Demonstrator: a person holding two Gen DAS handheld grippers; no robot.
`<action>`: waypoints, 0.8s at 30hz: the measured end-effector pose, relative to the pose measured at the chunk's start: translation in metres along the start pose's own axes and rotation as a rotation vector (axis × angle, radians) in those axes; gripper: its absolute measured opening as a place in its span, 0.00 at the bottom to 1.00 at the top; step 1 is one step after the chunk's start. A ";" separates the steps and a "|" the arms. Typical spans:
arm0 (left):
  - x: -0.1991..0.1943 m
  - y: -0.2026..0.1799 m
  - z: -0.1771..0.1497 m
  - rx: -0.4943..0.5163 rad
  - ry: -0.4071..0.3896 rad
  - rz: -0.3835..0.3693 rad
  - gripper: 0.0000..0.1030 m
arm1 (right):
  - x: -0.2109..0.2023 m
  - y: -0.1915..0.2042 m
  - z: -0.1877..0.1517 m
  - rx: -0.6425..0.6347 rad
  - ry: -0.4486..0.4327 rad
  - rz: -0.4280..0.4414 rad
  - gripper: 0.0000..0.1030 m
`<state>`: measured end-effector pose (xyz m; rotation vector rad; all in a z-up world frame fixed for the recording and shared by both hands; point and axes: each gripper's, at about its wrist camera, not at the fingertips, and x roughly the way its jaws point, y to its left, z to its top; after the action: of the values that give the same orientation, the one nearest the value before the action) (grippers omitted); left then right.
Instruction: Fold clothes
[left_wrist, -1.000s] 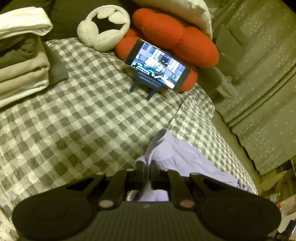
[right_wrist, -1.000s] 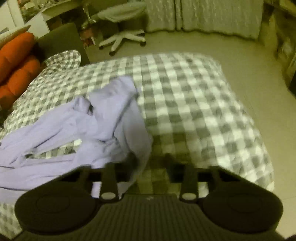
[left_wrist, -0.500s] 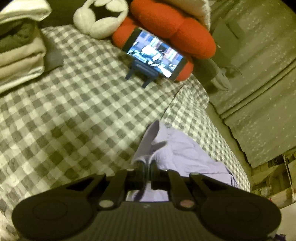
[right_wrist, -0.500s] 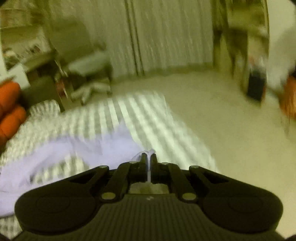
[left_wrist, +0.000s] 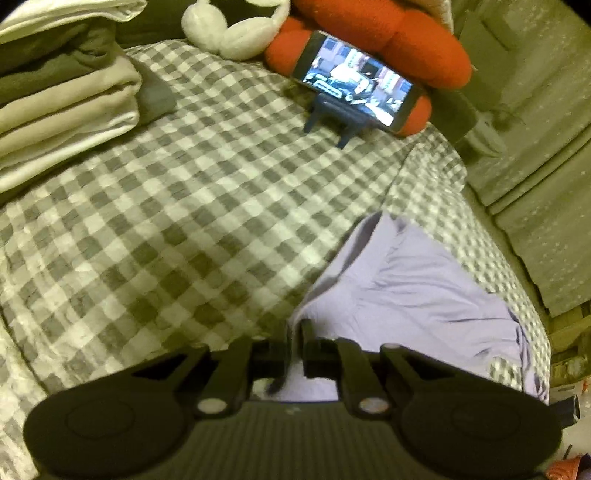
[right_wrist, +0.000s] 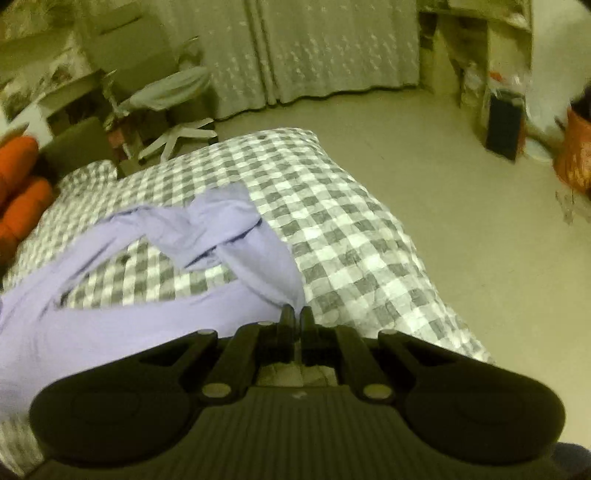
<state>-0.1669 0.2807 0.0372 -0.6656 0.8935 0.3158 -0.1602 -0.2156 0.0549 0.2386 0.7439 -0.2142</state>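
Observation:
A crumpled lilac garment (left_wrist: 413, 284) lies on the grey-and-white checked bed cover (left_wrist: 166, 221). My left gripper (left_wrist: 295, 326) is shut on one edge of the garment and holds it just above the bed. In the right wrist view the same garment (right_wrist: 155, 295) spreads to the left, twisted in the middle. My right gripper (right_wrist: 294, 314) is shut on another edge of it, near the bed's right side.
A stack of folded white and dark clothes (left_wrist: 62, 99) sits at the far left. A phone on a stand (left_wrist: 356, 83) leans against an orange plush (left_wrist: 388, 40), beside white earmuffs (left_wrist: 229, 33). The bed edge (right_wrist: 406, 236) drops to the floor, with an office chair (right_wrist: 170, 107) and curtains beyond.
My right gripper has shut on the garment's edge and lifted it, swinging up and back down. My left gripper has kept its hold and shifted slightly, pulling the cloth.

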 end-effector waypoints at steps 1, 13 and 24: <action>0.000 0.001 0.001 -0.005 -0.001 0.011 0.08 | -0.007 0.002 0.000 -0.025 -0.019 0.000 0.04; 0.010 -0.066 0.040 0.171 -0.052 -0.007 0.49 | 0.048 0.019 0.101 -0.286 -0.064 0.199 0.59; 0.105 -0.126 0.057 0.414 -0.019 0.154 0.21 | 0.170 0.075 0.110 -0.572 0.126 0.200 0.20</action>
<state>-0.0040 0.2207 0.0293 -0.2117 0.9578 0.2630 0.0529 -0.1941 0.0262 -0.2196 0.8698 0.2079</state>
